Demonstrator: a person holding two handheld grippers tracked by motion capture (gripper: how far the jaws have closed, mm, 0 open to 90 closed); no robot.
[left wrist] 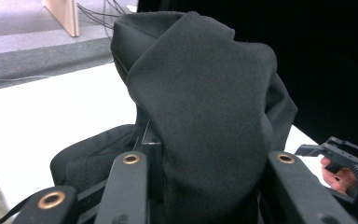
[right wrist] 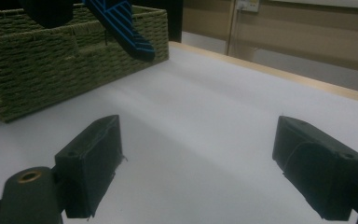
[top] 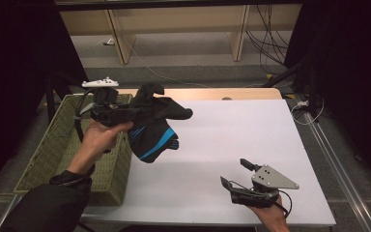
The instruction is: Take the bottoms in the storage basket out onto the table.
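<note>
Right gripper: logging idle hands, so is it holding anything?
No, the right gripper has its jaws spread wide apart over the bare white table, with nothing between them.

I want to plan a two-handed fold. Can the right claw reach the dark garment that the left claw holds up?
Probably yes. The right claw is open and holds nothing, and bare white table lies between it and the garment hanging from the left claw beside the basket. It must rise, though.

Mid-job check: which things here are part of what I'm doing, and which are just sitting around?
In the job: black garment with blue stripes, clamped in the left gripper; green woven basket; right gripper, open and empty above the table.

Just around: white table, cables on the floor, wooden furniture legs.
</note>
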